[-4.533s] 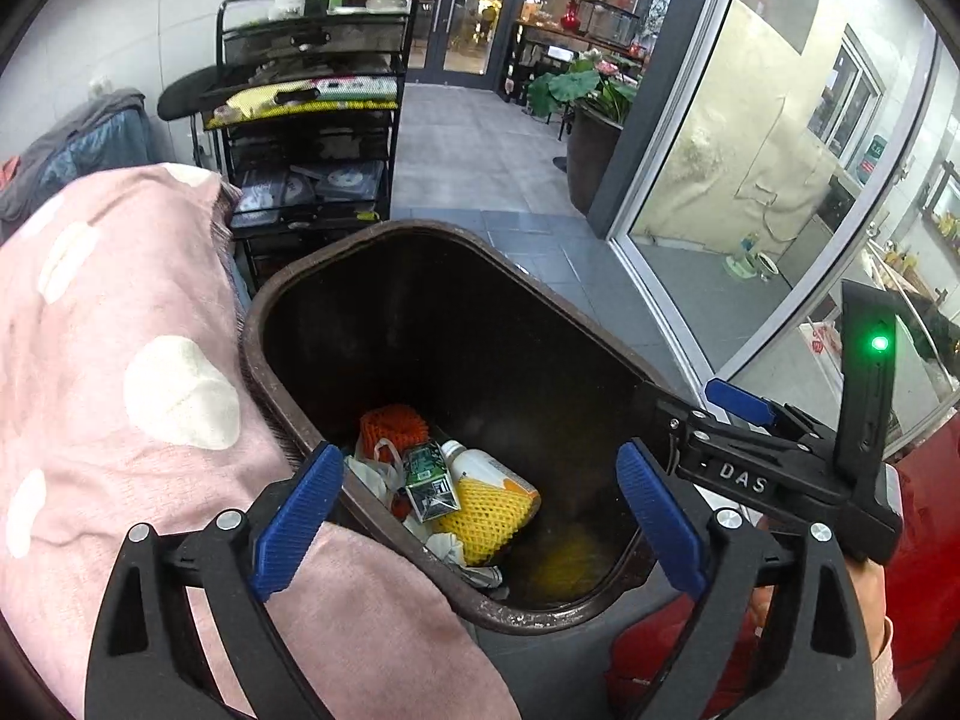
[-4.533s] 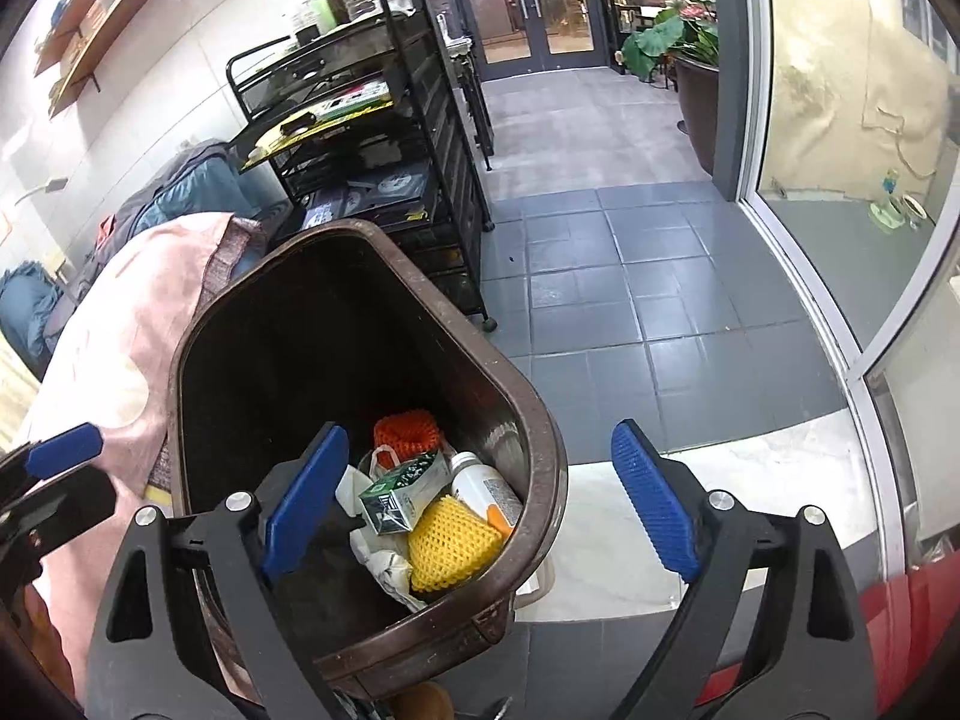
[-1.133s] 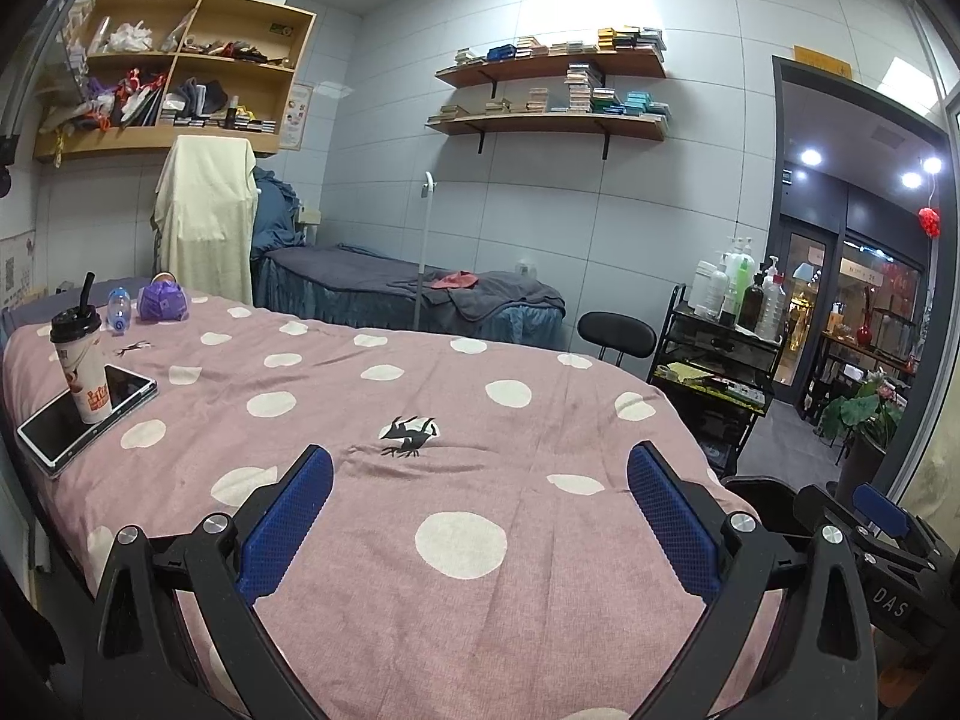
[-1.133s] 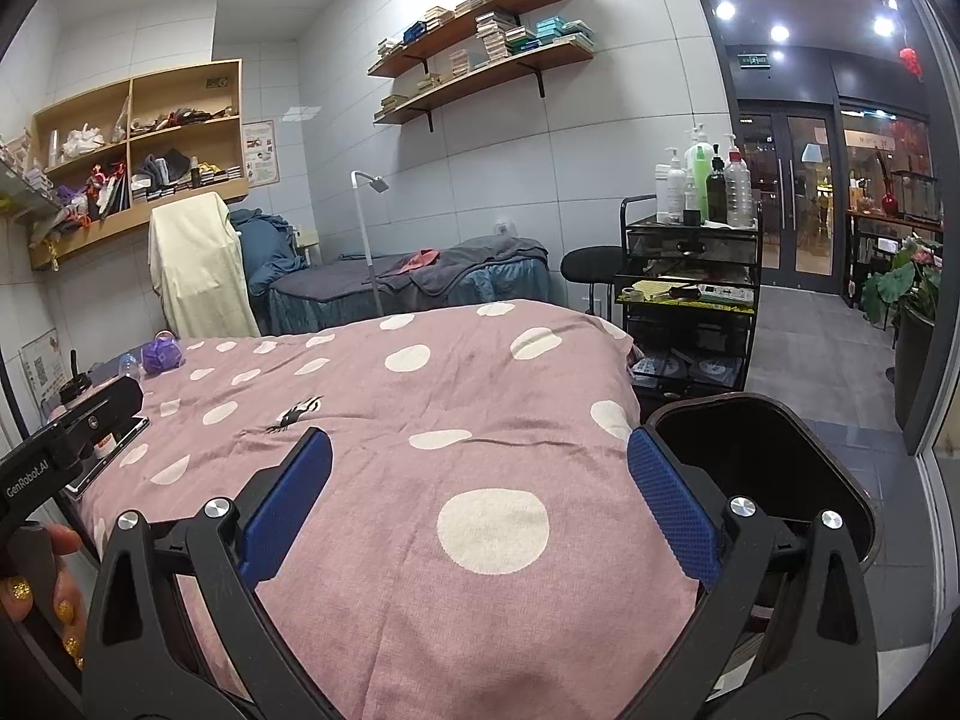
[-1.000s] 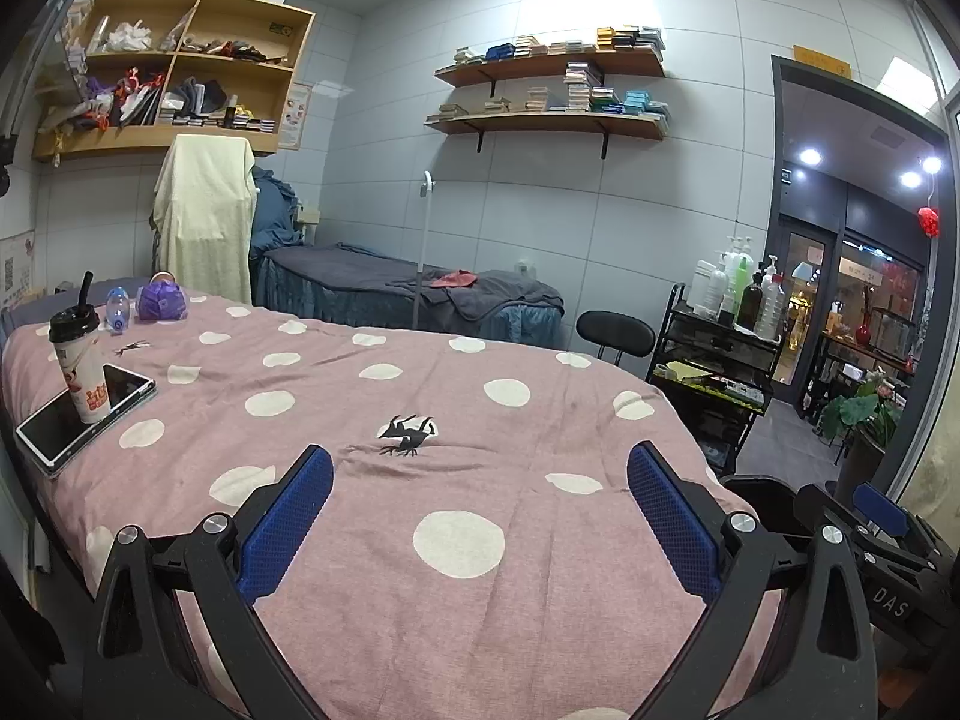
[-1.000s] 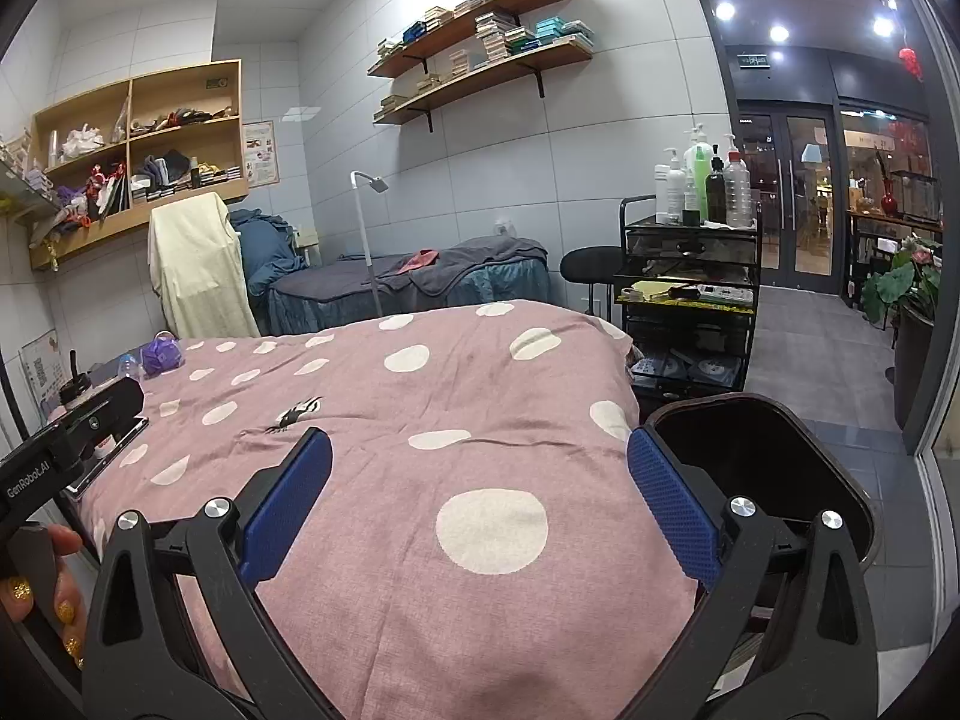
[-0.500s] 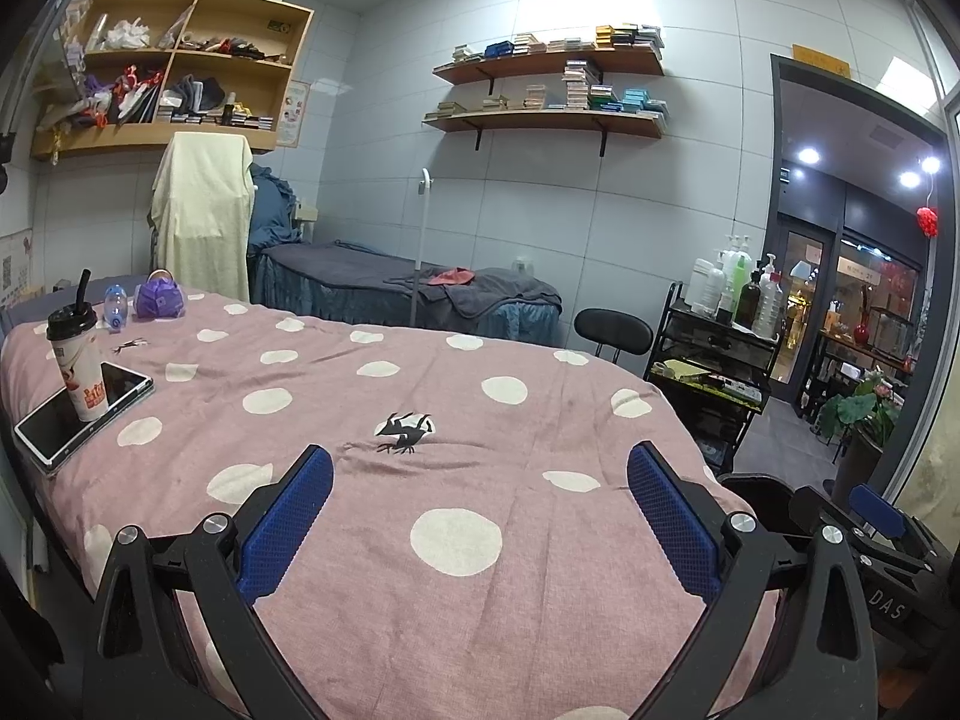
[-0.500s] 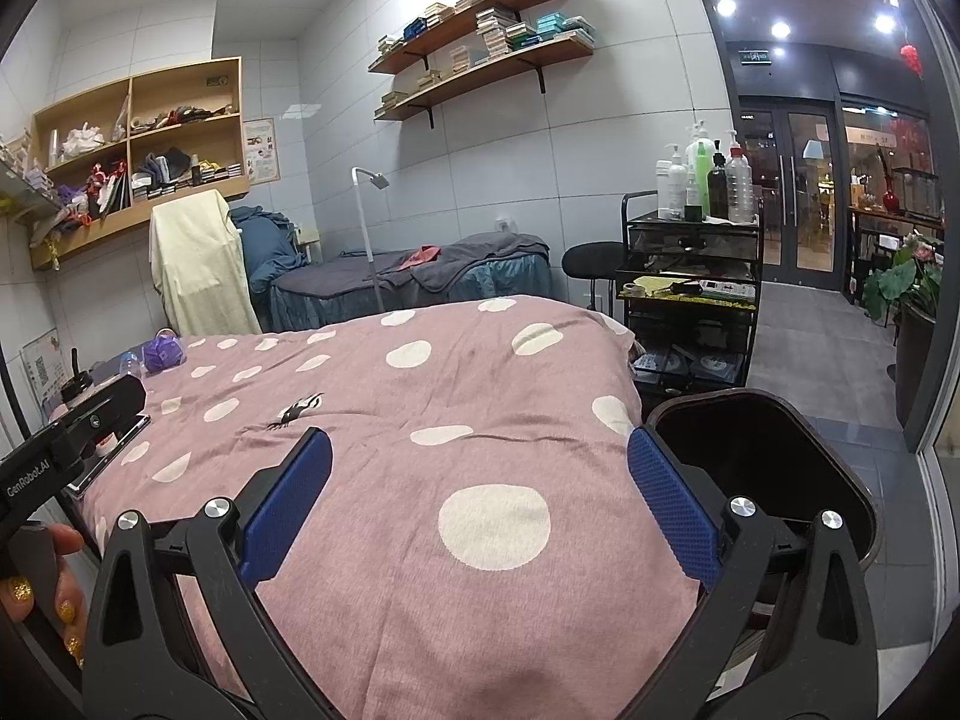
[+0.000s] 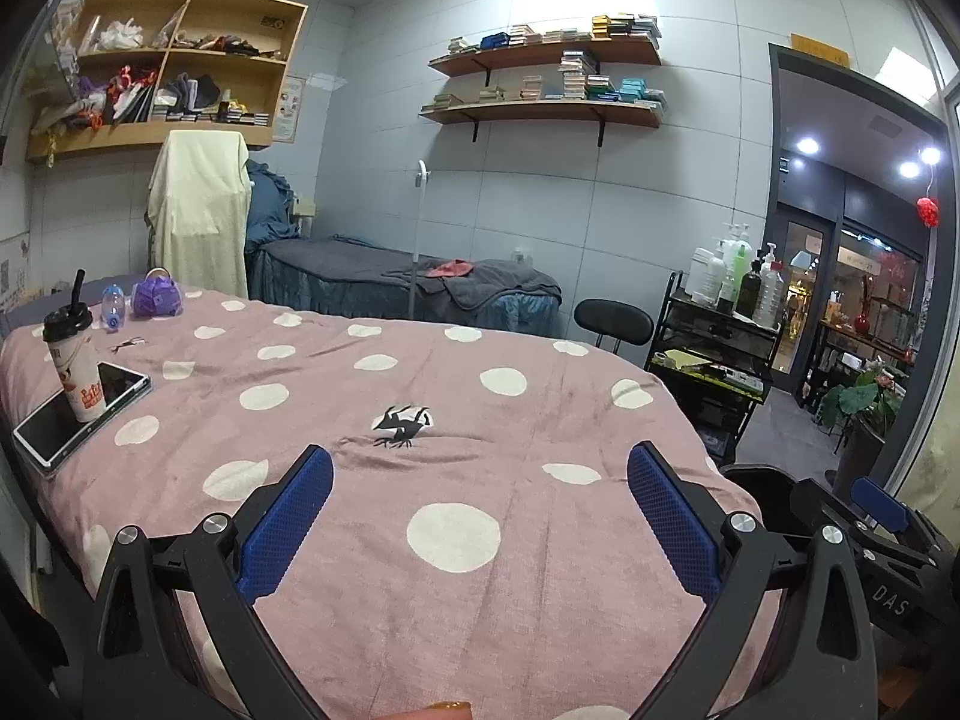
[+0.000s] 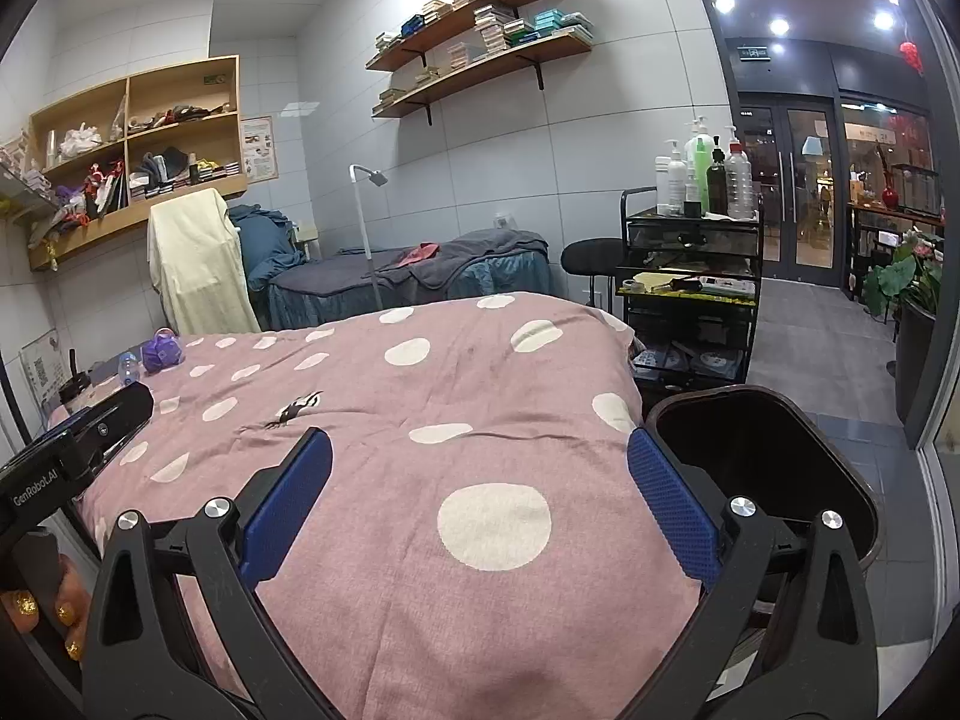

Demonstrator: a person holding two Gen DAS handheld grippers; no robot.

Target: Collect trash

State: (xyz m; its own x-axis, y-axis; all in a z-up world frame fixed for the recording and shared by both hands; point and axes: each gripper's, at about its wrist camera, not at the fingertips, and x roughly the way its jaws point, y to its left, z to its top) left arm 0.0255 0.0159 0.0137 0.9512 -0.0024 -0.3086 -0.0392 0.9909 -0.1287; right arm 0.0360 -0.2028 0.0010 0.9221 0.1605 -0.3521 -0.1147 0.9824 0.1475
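Observation:
My left gripper (image 9: 480,516) is open and empty above the near end of a bed with a pink polka-dot cover (image 9: 456,432). My right gripper (image 10: 480,510) is open and empty over the same cover (image 10: 456,396), beside a dark brown trash bin (image 10: 840,480) at the bed's right corner. The bin's rim also shows in the left wrist view (image 9: 756,477). On the far left of the bed stand a drink cup with a straw (image 9: 75,360) on a tablet (image 9: 78,414), a small bottle (image 9: 112,306) and a purple object (image 9: 155,297). A small black clip (image 9: 401,423) lies mid-bed.
A black trolley with bottles (image 10: 690,276) and a black stool (image 10: 591,258) stand behind the bin. A second bed with grey covers (image 9: 408,288) lies against the back wall. Wall shelves hang above. A potted plant (image 10: 912,300) stands by the glass door.
About four seconds ago both grippers looked down into the bin with trash in it; they have since lifted and turned to face along the bed. In the last second almost nothing moved.

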